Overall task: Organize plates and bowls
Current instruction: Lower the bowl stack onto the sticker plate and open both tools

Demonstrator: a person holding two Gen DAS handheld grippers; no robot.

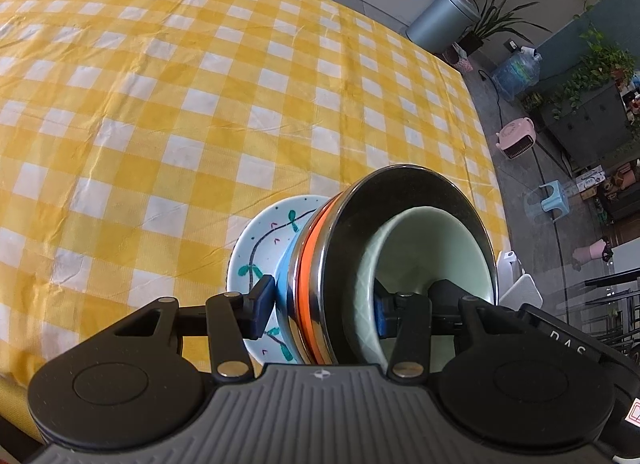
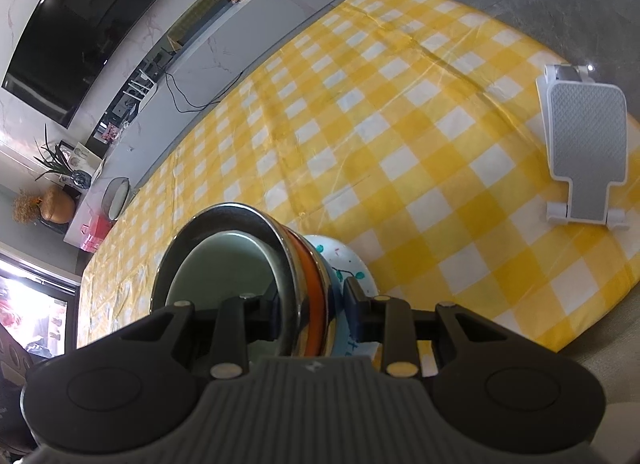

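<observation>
A nested stack is held tilted on its side over the yellow checked tablecloth. It is made of a white plate painted with green leaves, a light blue bowl, a steel bowl with an orange band and a pale green bowl innermost. My left gripper is shut on the stack, one finger behind the plate, the other inside the green bowl. My right gripper grips the same stack from the opposite side, across the steel bowl and the plate.
A white and grey stand lies on the cloth near the table's right edge. Beyond the table are a grey bin, potted plants, a water jug, a pink heater and a wall television.
</observation>
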